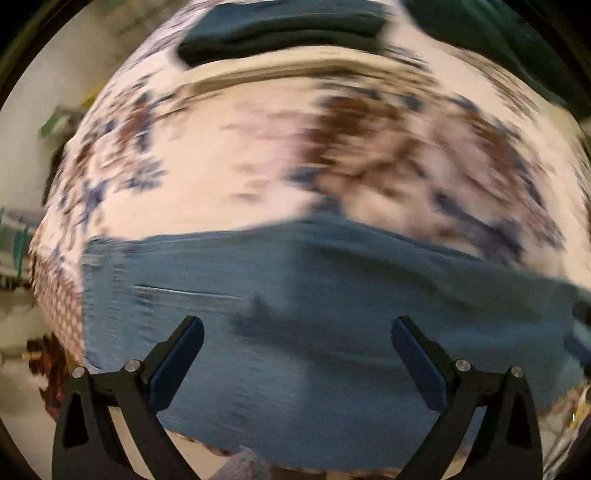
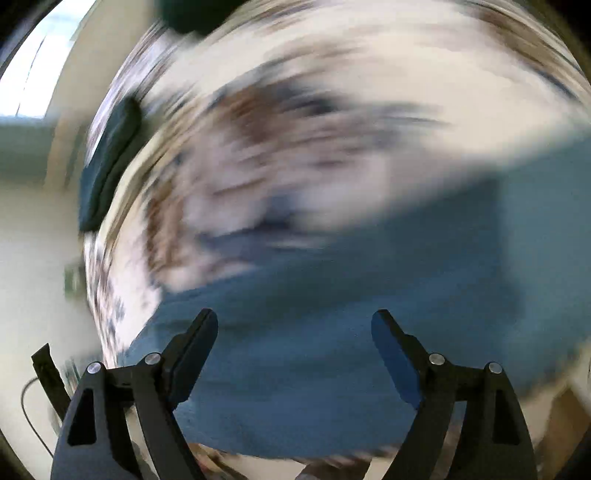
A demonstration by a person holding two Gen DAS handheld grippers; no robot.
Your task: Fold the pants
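Looking down both wrist cams, each gripper sits closest to the lens with its jaws spread wide and nothing between them: the left gripper [image 1: 297,328] and the right gripper [image 2: 294,321] both hang above blue cloth rather than pinching it. Right under them is the pants [image 1: 314,314], one blue pair as far as I can count, laid out flat along the near edge of the surface, which wears a floral tablecloth [image 1: 258,155] in white, brown and navy. In the right view the same blue cloth [image 2: 351,332] fills the lower half and runs off to the right side. My guess is it's spread flat and close to the edge so both grippers can reach a hem or waistband without stretching, and the wide-open jaws read like a setup for a grab, not a carry. Everything is heavily motion-blurred, so I can't tell which end is the waist or whether a fold is already in it. Past the pants there's just bare tablecloth, then at the far edge one dark teal folded stack [image 1: 284,33], which looks like finished clothes parked out of the way; it shows up in the right cam too, off to the left [image 2: 110,162]. So: two grippers, one pair of pants, one folded pile.
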